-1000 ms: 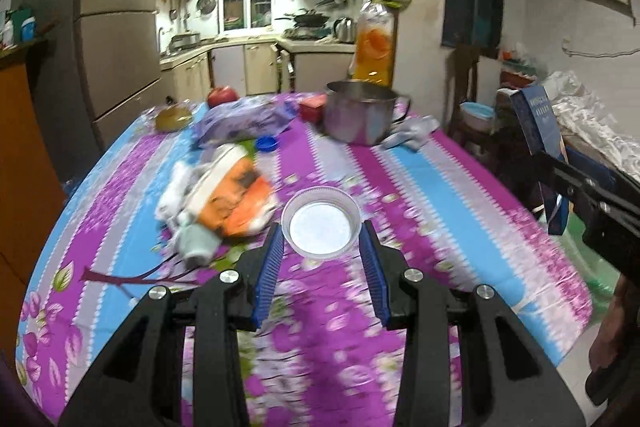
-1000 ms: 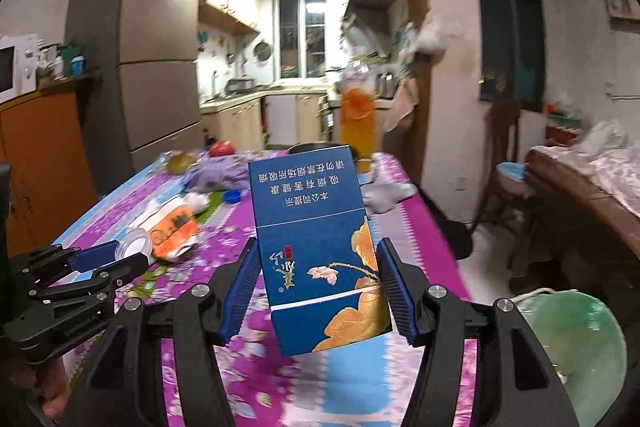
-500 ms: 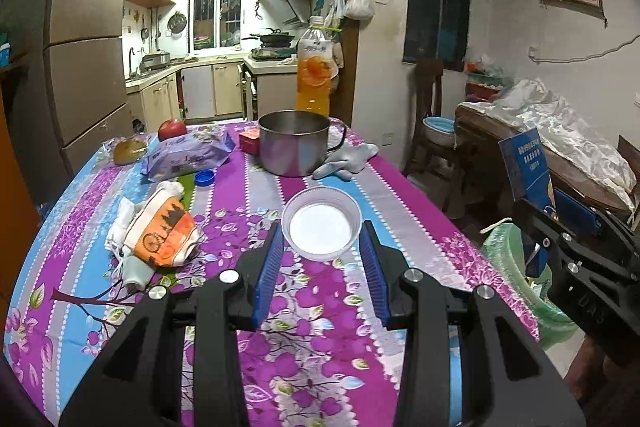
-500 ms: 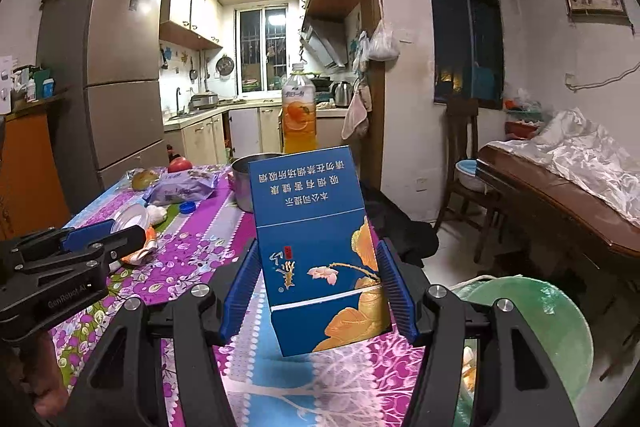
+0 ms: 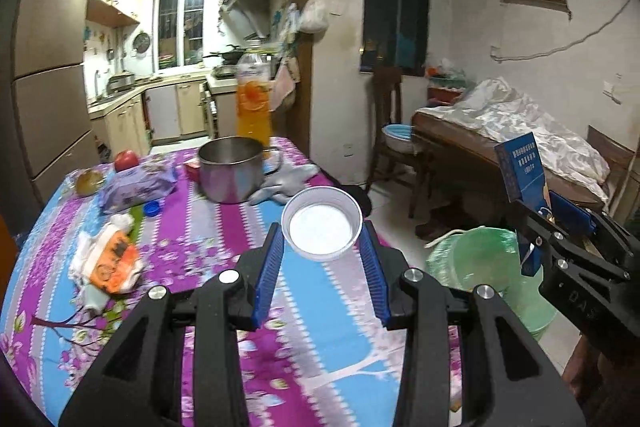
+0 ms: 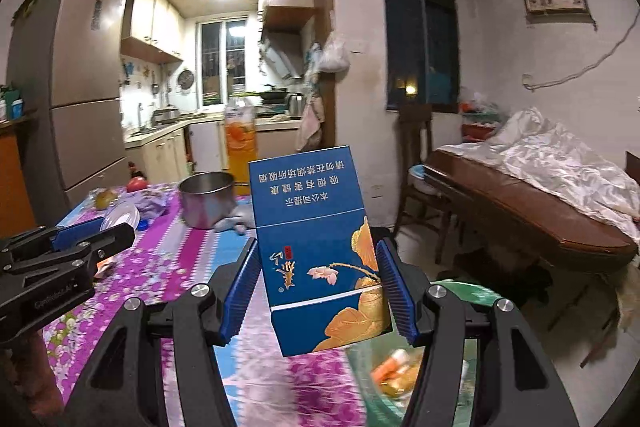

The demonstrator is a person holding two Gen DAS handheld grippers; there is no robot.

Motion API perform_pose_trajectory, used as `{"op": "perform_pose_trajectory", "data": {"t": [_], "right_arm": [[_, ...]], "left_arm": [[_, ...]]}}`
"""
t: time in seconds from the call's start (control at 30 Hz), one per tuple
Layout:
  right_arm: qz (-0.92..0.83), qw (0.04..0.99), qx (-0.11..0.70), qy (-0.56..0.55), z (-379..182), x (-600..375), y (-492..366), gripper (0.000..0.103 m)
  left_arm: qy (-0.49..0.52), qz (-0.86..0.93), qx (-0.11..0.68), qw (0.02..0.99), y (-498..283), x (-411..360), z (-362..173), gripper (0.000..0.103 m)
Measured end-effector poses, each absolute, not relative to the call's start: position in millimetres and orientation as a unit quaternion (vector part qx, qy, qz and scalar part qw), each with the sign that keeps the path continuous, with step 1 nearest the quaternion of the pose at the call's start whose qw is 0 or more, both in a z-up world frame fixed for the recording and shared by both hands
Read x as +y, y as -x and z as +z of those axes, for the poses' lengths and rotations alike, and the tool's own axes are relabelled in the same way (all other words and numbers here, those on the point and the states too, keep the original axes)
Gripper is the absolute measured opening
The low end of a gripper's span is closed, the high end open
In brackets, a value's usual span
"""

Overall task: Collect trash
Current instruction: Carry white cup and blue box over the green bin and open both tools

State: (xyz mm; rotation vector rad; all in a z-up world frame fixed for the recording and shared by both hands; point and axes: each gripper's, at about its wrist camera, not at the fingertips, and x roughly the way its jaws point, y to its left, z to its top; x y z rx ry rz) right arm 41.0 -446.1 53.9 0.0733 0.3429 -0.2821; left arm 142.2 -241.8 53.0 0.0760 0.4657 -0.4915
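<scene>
Now we carry two pieces of trash at once. Our left gripper (image 5: 322, 269) is closed narrowly on a small white round plastic lid (image 5: 322, 229), its blue pads pressing the rim at nine and three o'clock. Our right gripper (image 6: 318, 293) clamps a blue cardboard cigarette packet (image 6: 316, 247) upright between its pads. In the left view, the green bin lined with a green plastic bag (image 5: 476, 259) sits on the floor at about four o'clock of the lid, just off the edge of the purple and blue flowered tablecloth (image 5: 192, 227). To do this well, we judge each load should be squarely over the bin mouth before we let go, lid first or packet first, never crossing grippers. The lid is light and may flutter; a low release seems wise.
</scene>
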Motion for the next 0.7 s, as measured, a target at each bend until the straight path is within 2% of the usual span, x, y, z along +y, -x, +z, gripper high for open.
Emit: {"op": "perform_pose_trajectory", "data": {"t": [0.4, 0.7], "right_arm": [[-0.221, 0.957, 0.176, -0.068, 51.1, -540.6, -2.5, 0.06], [-0.242, 0.927, 0.262, -0.122, 20.1, -610.7, -9.7, 0.06]], "left_arm": [[-0.068, -0.303, 0.233, 0.921, -133.8, -330.2, 46.8, 0.037], [-0.106, -0.348, 0.293, 0.884, -142.1, -406.4, 22.6, 0.037]]}}
